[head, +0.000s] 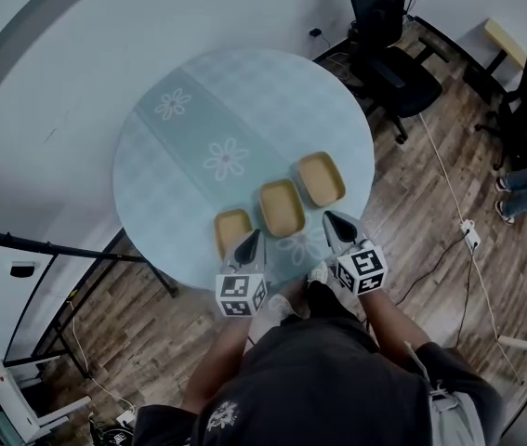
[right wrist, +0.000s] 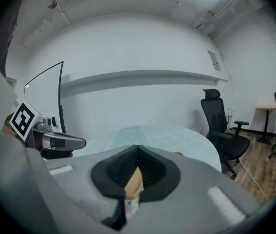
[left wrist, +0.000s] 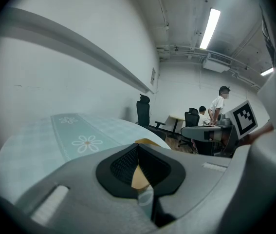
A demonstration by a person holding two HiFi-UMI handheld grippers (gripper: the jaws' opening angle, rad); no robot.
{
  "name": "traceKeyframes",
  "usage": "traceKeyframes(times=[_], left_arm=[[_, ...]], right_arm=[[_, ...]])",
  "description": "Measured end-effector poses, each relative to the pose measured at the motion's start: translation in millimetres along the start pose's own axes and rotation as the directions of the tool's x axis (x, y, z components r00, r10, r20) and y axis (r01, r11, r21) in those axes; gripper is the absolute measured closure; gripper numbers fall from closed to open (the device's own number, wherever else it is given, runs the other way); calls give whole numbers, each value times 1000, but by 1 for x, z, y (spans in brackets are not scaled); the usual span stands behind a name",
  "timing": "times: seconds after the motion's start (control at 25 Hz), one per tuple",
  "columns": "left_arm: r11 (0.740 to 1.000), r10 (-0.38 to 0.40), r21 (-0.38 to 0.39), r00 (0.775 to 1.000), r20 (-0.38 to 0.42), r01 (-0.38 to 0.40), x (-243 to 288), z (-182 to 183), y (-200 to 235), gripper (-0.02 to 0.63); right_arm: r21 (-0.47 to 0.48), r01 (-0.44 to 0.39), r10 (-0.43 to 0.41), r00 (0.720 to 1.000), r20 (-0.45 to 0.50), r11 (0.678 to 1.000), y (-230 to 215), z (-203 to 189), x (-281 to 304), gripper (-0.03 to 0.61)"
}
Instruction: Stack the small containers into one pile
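Observation:
Three shallow tan containers lie in a diagonal row on the round table (head: 179, 184): a left one (head: 231, 229), a middle one (head: 282, 207) and a right one (head: 321, 177). My left gripper (head: 249, 241) hovers at the near edge of the left container, jaws shut and empty. My right gripper (head: 335, 223) hangs just right of the middle container, below the right one, also shut and empty. In the left gripper view a tan container (left wrist: 140, 176) shows through the closed jaws; the right gripper view shows a tan container (right wrist: 133, 181) the same way.
The table carries a pale checked cloth with a green daisy runner (head: 209, 137). Black office chairs (head: 388, 49) stand on the wood floor at the right. A dark metal frame (head: 59, 249) stands at the left. People sit at desks (left wrist: 211, 116) in the background.

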State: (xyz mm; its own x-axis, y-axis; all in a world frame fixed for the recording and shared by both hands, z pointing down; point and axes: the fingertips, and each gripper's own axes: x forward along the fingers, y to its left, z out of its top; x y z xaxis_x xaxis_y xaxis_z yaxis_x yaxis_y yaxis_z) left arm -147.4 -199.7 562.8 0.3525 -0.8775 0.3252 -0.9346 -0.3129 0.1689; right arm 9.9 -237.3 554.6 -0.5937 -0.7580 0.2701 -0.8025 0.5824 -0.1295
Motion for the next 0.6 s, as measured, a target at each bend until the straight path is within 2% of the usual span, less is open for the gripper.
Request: traceKeyframes(times=[0.16, 0.32, 0.48, 0.6], left_arm=[[999, 11, 31, 1000, -25, -10, 13, -7, 0, 607], [998, 5, 56, 999, -38, -3, 25, -11, -11, 607], [1000, 5, 28, 998, -62, -3, 33, -23, -18, 607], [1000, 11, -26, 997, -71, -13, 34, -28, -17, 607]], right_arm=[[33, -14, 15, 999, -28, 999, -13, -11, 10, 578], [0, -19, 19, 996, -84, 1000, -28, -25, 16, 578], [-26, -15, 12, 993, -118, 1000, -40, -39, 17, 578], [-14, -11, 9, 994, -112, 1000, -47, -45, 19, 578]])
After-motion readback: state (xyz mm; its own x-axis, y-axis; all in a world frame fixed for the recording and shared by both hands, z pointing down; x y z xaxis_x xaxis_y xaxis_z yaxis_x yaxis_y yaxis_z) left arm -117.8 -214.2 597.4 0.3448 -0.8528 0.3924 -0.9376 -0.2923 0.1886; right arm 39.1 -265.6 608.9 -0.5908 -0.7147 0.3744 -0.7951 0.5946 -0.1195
